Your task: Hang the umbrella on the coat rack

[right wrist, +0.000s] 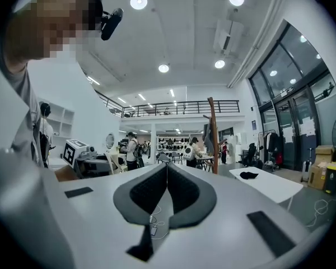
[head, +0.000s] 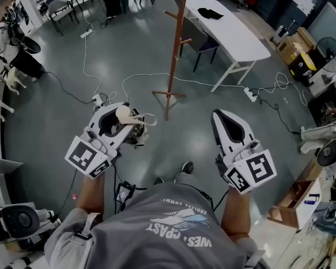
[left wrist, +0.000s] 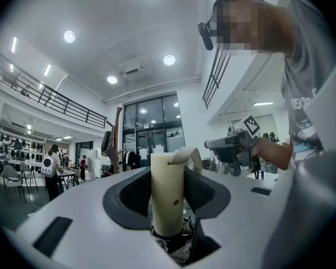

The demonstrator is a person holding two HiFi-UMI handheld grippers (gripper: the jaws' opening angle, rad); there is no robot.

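My left gripper (head: pixel 121 116) is shut on the umbrella's cream cylindrical handle (head: pixel 124 114). The folded dark canopy (head: pixel 136 134) hangs below the jaws and a cream strap (head: pixel 148 120) sticks out to the right. In the left gripper view the handle (left wrist: pixel 167 198) stands upright between the jaws, with the strap (left wrist: pixel 186 153) looped at its top. The wooden coat rack (head: pixel 176 43) stands ahead on the floor, between and beyond both grippers; it also shows far off as a coat rack (right wrist: pixel 213 134) in the right gripper view. My right gripper (head: pixel 223 118) is shut and holds nothing.
A white table (head: pixel 252 48) with a dark cloth (head: pixel 210 14) stands right of the rack, a chair (head: pixel 204 42) tucked under it. White cables and a power strip (head: pixel 250 94) lie on the grey floor. Cardboard boxes (head: pixel 295 45) and equipment line the right side.
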